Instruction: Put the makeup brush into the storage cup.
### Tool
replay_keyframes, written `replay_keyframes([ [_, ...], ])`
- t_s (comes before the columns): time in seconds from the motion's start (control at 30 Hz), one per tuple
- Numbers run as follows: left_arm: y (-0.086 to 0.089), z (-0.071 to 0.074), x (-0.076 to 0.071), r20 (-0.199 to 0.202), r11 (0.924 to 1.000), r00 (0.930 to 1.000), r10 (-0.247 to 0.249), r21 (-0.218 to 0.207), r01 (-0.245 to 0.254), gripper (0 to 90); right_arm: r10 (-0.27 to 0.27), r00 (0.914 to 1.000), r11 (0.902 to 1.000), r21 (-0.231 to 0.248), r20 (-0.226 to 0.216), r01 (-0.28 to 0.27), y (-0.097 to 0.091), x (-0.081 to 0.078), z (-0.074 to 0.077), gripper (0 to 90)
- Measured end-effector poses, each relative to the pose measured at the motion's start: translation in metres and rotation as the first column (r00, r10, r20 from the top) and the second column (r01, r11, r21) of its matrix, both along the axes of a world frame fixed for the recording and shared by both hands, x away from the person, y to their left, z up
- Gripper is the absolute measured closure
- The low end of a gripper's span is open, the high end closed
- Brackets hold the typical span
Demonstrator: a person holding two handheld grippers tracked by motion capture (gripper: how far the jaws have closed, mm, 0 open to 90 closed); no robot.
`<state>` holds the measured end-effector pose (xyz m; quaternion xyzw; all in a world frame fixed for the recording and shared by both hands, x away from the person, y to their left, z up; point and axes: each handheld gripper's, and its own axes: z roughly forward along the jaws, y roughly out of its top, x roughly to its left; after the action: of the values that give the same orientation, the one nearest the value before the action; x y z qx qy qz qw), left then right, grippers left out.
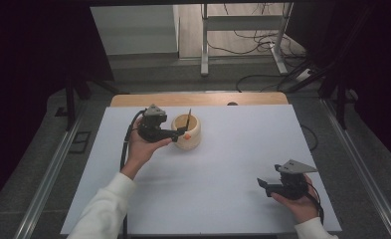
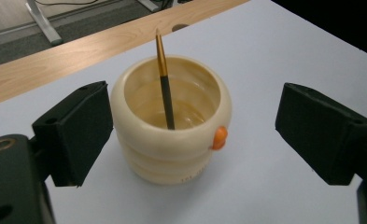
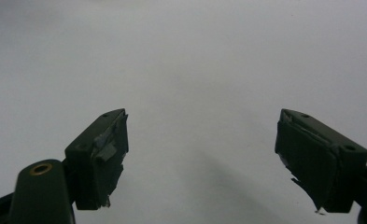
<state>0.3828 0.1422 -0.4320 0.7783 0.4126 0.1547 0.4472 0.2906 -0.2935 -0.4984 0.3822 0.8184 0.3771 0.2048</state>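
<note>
In the high view, we see the left gripper held at the near-left side of a cream cup that stands on the white table sheet, toward the far left of the sheet. In the left gripper view, the jaws stand wide apart, released, with the cup between them. The left jaw pad lies just beside the cup wall; we cannot tell whether it touches. The right jaw pad stands well apart from the cup.

A thin dark brush with a gold upper part leans inside the cup, its tip rising above the rim. Its lower end rests against the cup's inner floor; the bristle end is hard to make out. A small orange knob sits on the cup's outer wall, facing the right jaw. Faint lettering near the cup's base is too small to read.

The right gripper rests low at the near-right of the sheet, well apart from the cup. In the right gripper view, its jaws are spread open over bare sheet, grasping nothing. The pad lining on both jaws looks torn; details are blurred. The right hand is partly cut off by the bottom edge.
</note>
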Motion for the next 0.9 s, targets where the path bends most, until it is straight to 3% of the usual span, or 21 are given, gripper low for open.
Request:
replay_keyframes([
  [0.17,0.008,-0.005,-0.015,0.011,0.9998,0.9999,-0.001,0.02,0.0,11.6,-0.002,1.0,1.0,-0.004,-0.003,0.002,0.0,-0.002,-0.001,17.8],
  [0.5,0.024,-0.015,-0.046,0.011,0.9999,0.9999,0.001,0.013,-0.002,12.0,-0.01,0.9999,0.9999,-0.005,-0.002,0.01,-0.001,-0.003,-0.001,17.8],
  [0.9,0.029,-0.028,-0.072,-0.001,0.9988,1.0,0.001,0.048,-0.001,12.5,-0.002,1.0,0.9999,-0.012,-0.001,0.002,-0.001,-0.003,-0.002,17.8],
])
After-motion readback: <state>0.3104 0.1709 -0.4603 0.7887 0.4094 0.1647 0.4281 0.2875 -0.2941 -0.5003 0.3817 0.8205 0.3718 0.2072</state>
